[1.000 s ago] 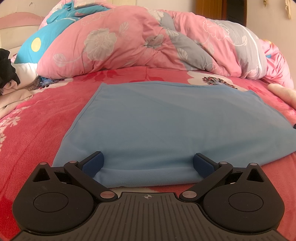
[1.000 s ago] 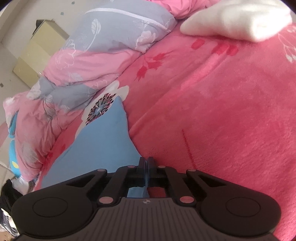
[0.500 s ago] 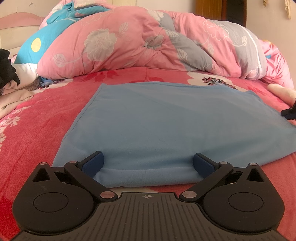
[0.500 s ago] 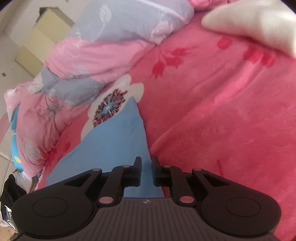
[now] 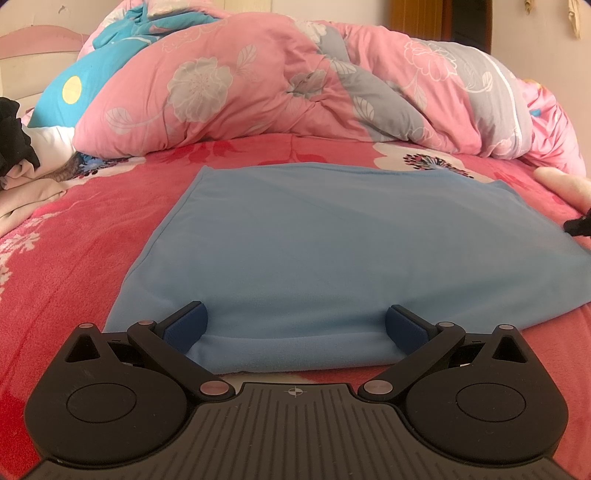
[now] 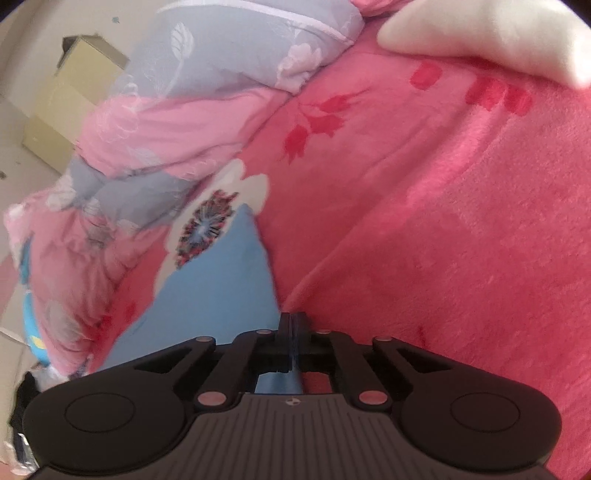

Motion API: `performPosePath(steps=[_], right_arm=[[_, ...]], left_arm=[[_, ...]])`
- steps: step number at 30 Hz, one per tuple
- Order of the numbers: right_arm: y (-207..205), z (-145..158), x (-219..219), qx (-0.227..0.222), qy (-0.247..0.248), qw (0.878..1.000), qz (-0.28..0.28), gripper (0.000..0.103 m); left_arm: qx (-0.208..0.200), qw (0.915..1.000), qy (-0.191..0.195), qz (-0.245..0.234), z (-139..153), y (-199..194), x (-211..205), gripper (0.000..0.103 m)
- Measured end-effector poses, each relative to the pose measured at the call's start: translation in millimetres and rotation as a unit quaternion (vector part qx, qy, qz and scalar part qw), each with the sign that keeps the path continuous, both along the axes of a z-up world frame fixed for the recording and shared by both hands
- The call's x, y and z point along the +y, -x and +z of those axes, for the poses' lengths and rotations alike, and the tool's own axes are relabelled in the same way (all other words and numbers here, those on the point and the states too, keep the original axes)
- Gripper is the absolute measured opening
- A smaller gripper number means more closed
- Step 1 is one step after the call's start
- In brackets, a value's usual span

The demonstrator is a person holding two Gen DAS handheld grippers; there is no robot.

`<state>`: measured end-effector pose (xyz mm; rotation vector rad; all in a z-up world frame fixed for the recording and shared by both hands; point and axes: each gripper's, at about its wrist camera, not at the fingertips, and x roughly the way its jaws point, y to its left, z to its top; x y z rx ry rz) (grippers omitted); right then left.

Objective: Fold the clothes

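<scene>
Left wrist view, nearest first: left gripper (image 5: pixel 295 321) sits low at the near folded hem of the blue cloth (image 5: pixel 343 240), jaws spread wide, one pad on each side of a stretch of hem, nothing pinched. My read: it's parked there to straddle the edge, ready to clamp once the other side is set. Cloth lies flat on the red blanket (image 5: pixel 74 251), already doubled at the near edge judging by the rounded fold, so the fold looks partly done. It's spread in the open middle of the bed, probably because that's the only flat area; bunched pink quilt (image 5: pixel 280 88) takes the far side, a heap of pale and black laundry (image 5: pixel 18 162) sits far left. Right wrist view: right gripper (image 6: pixel 292 325) jaws have just closed again after a brief opening, now pressed together. A thin blue strip shows between the pads, so it looks like it has the cloth's right edge nipped, near the corner; blur makes it hard to be sure how much fabric is in there. Looks like a regrip to get a cleaner bite on the edge before lifting. Its black tip shows at the right margin of the left view, at the cloth's side edge. Beyond it: bare blanket, then a white plush item (image 6: pixel 480 33), clear of the work.
</scene>
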<state>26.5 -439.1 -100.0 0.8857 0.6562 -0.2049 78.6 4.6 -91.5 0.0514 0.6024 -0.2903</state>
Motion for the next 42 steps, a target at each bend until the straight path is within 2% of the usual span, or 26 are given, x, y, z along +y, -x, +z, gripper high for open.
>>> performPosePath(steps=[3, 9, 15, 22, 27, 31, 34, 37, 40, 42], right_arm=[[12, 4, -2, -0.008, -0.015, 1.0, -0.002, 0.004], [20, 6, 7, 0.025, 0.014, 0.999, 0.031, 0.004], [20, 7, 13, 0.017, 0.029, 0.998, 0.045, 0.003], [33, 5, 11, 0.013, 0.044, 0.999, -0.017, 0.0], [34, 5, 7, 0.0, 0.03, 0.999, -0.014, 0.0], [22, 15, 13, -0.008, 0.043, 0.999, 0.008, 0.002], [9, 17, 23, 0.004, 0.07, 0.997, 0.036, 0.002], [-2, 12, 26, 0.039, 0.114, 0.992, 0.025, 0.0], [2, 15, 14, 0.033, 0.116, 0.992, -0.024, 0.0], [2, 21, 15, 0.017, 0.11, 0.994, -0.012, 0.0]], left_arm=[[0.0, 1.0, 0.0, 0.0, 0, 0, 0, 0.103], [0.0, 1.0, -0.001, 0.0, 0, 0, -1, 0.103], [0.0, 1.0, 0.0, 0.0, 0, 0, -1, 0.103], [-0.001, 1.0, -0.001, 0.0, 0, 0, -1, 0.103], [-0.001, 1.0, -0.001, 0.0, -1, 0, -1, 0.103], [-0.001, 1.0, 0.0, 0.0, -1, 0, 0, 0.103], [-0.001, 1.0, 0.0, 0.0, -1, 0, -1, 0.103], [-0.001, 1.0, 0.0, 0.001, -1, 0, -1, 0.103], [-0.001, 1.0, 0.0, 0.0, -1, 0, -1, 0.103], [-0.001, 1.0, 0.0, 0.0, -1, 0, -1, 0.103]])
